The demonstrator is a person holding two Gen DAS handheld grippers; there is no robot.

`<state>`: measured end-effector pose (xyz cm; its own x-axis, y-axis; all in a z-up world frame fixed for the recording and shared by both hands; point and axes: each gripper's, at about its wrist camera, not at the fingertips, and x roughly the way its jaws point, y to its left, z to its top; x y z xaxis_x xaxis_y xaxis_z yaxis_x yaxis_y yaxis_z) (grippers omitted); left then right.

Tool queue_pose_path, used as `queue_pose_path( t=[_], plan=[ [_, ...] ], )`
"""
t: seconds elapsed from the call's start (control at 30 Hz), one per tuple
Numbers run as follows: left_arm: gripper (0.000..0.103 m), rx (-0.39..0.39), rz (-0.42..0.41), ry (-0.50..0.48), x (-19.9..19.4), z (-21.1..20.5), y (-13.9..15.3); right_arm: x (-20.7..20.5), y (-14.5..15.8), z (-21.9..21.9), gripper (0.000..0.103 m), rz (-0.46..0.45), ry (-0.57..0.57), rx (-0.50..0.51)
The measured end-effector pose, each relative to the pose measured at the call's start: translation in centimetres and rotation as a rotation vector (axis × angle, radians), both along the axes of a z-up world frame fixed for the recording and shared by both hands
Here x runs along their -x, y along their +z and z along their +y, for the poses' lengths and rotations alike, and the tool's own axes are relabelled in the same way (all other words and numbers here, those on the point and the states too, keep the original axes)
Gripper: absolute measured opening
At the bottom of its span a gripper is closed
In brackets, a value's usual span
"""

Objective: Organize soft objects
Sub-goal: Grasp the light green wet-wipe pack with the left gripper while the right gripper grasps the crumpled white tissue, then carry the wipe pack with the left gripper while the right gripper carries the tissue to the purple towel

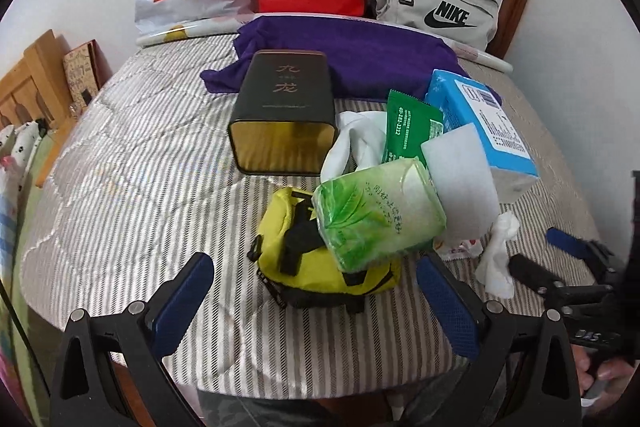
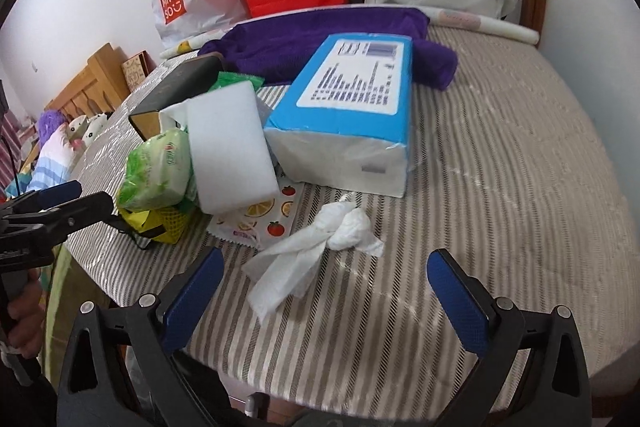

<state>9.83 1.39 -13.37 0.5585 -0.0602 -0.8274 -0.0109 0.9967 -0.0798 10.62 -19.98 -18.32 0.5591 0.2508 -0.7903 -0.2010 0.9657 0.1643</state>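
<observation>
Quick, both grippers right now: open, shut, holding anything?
Left gripper: open, empty, fingers either side of the yellow-green pouch.
Right gripper: open, empty, the crumpled white tissue just ahead of it.

The left gripper (image 1: 314,291) sits low in its frame, jaws spread wide and empty. The right gripper (image 2: 324,287) is the same, low and centred, with a hand (image 1: 600,367) on its handle at lower right of the left view.
</observation>
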Motion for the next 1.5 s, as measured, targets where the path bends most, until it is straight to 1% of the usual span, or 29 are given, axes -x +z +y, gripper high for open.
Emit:
queue_pose_path(
  t=[0.23,0.3,0.37,0.43,0.5,0.53,0.63,0.7,0.77,0.87,1.0,1.03,1.07,1.1,1.33,1.5],
  plan=[
    [0.102,0.039,-0.018,-0.020,-0.8,-0.3,-0.5,-1.2,-1.8,0.4,0.100,-0.012,-0.014,-0.004],
    [0.102,0.042,-0.024,-0.027,-0.9,-0.5,-0.5,-1.5,-2.3,0.4,0.090,-0.008,-0.009,-0.006],
    [0.102,0.041,-0.027,-0.031,-1.1,-0.8,-0.6,-1.6,-2.5,0.6,0.087,-0.019,-0.006,0.015],
    [0.102,0.037,-0.027,-0.030,-1.2,-1.1,-0.7,-1.6,-2.6,1.2,0.083,-0.043,0.002,0.069],
    [0.102,0.032,-0.030,-0.028,-1.4,-1.5,-0.8,-1.6,-2.8,1.6,0.076,-0.067,0.010,0.117],
    [0.102,0.029,-0.032,-0.028,-1.6,-1.9,-0.9,-1.5,-2.8,1.6,0.074,-0.076,0.014,0.126],
    [0.102,0.020,-0.028,-0.027,-2.0,-2.6,-1.0,-1.3,-2.8,1.3,0.066,-0.086,0.015,0.119],
    [0.102,0.017,-0.019,-0.023,-2.4,-3.1,-1.2,-1.3,-2.8,1.0,0.053,-0.094,0.009,0.131],
    [0.102,0.022,-0.010,-0.016,-2.8,-3.5,-1.5,-1.3,-2.7,0.5,0.048,-0.093,0.009,0.123],
    [0.102,0.024,-0.001,0.002,-3.3,-3.9,-1.8,-1.3,-2.6,-0.1,0.039,-0.092,0.003,0.111],
    [0.102,0.003,-0.015,0.036,-3.7,-4.2,-2.1,-1.3,-2.5,-0.9,0.028,-0.091,0.000,0.092],
    [0.096,-0.010,-0.022,0.046,-3.7,-4.3,-2.1,-1.3,-2.5,-1.1,0.027,-0.090,-0.001,0.084],
    [0.085,-0.018,-0.026,0.047,-3.7,-4.4,-2.2,-1.3,-2.4,-1.2,0.026,-0.089,-0.002,0.078],
    [0.082,-0.015,-0.024,0.048,-3.8,-4.4,-2.3,-1.3,-2.4,-1.3,0.025,-0.088,-0.002,0.073],
    [0.080,0.033,-0.035,0.051,-3.3,-3.1,-1.8,-1.2,-2.2,-1.7,0.022,-0.091,-0.005,0.062],
    [0.080,0.057,-0.049,0.082,-2.7,-1.1,-0.8,-1.1,-1.9,-2.1,0.022,-0.094,-0.012,0.056]
  ],
)
